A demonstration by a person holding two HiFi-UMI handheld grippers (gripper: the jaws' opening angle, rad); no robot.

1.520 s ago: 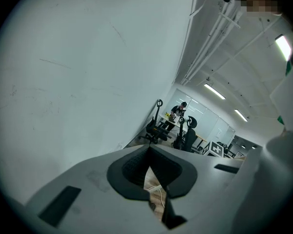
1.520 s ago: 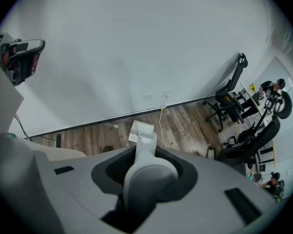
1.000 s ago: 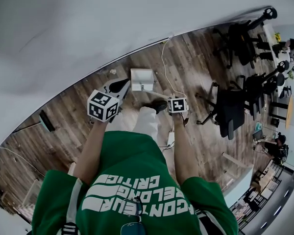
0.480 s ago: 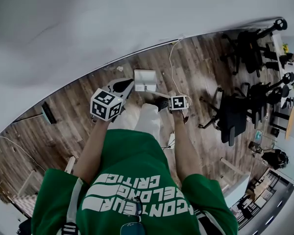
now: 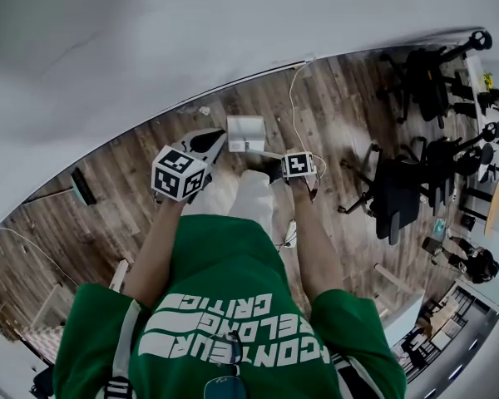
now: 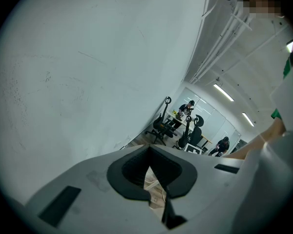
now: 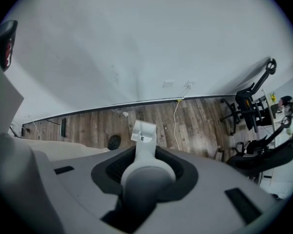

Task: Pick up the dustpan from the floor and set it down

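Note:
The white dustpan (image 5: 245, 133) stands on the wood floor near the wall, its long handle (image 7: 145, 152) rising toward me. My right gripper (image 5: 298, 166) points straight down and is shut on that handle; in the right gripper view the handle fills the gap between the dark pads of that gripper (image 7: 146, 162), and the pan (image 7: 143, 130) shows beyond it. My left gripper (image 5: 205, 145) hovers left of the pan, apart from it. In the left gripper view this gripper (image 6: 149, 152) has its tips together and holds nothing.
A white cable (image 5: 293, 98) runs across the floor from the wall, right of the pan. Black office chairs (image 5: 399, 189) stand at the right. A dark flat object (image 5: 81, 187) lies by the wall at the left. My shoe (image 5: 270, 173) is just behind the pan.
My right gripper, still gripping the handle, has shifted a little toward the wall and the pan. The left gripper has hardly moved.

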